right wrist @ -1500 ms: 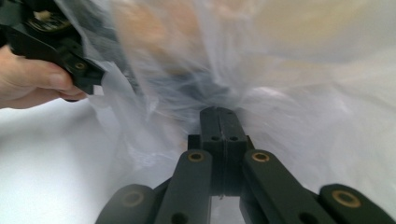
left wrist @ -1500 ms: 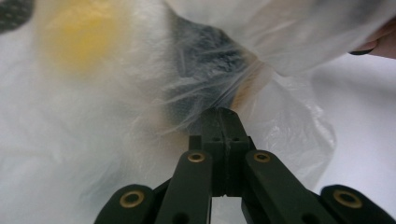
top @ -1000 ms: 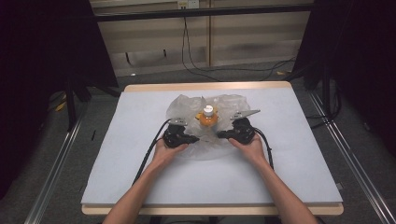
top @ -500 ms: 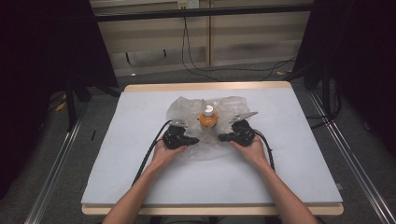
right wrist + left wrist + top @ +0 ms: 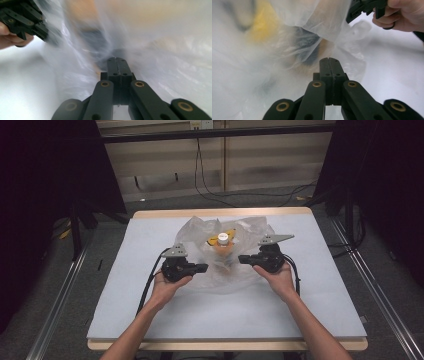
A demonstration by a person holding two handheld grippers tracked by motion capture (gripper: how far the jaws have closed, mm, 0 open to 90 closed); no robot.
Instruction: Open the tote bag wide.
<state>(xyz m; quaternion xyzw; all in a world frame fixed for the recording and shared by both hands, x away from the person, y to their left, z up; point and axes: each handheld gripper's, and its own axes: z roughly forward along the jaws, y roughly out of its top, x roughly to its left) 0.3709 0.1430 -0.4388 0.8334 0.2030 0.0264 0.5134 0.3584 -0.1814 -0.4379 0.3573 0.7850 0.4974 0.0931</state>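
Black jaws pressed together on both tools: left gripper [image 5: 204,267] at nine o'clock of the clear plastic bag [image 5: 235,272], right gripper [image 5: 242,259] at three, tips aimed inward. Inside the bag stands an orange bottle [image 5: 222,248] with a white cap, table [image 5: 150,310] centre.

Each hand-held gripper, left [image 5: 200,267] and right [image 5: 245,259], has a black body. A grey three-cornered plate [image 5: 176,250] is mounted on top of each. Black cables [image 5: 149,282] trail from the rear of both units. The two black jaws are driven by flat black linkage arms [image 5: 314,101]. Brass-coloured pivot bushings [image 5: 317,84] sit at the arm joints, and small recessed screws [image 5: 327,74] mark the jaw bases. The person's forearms [image 5: 150,320] are bare, with no sleeves in view.
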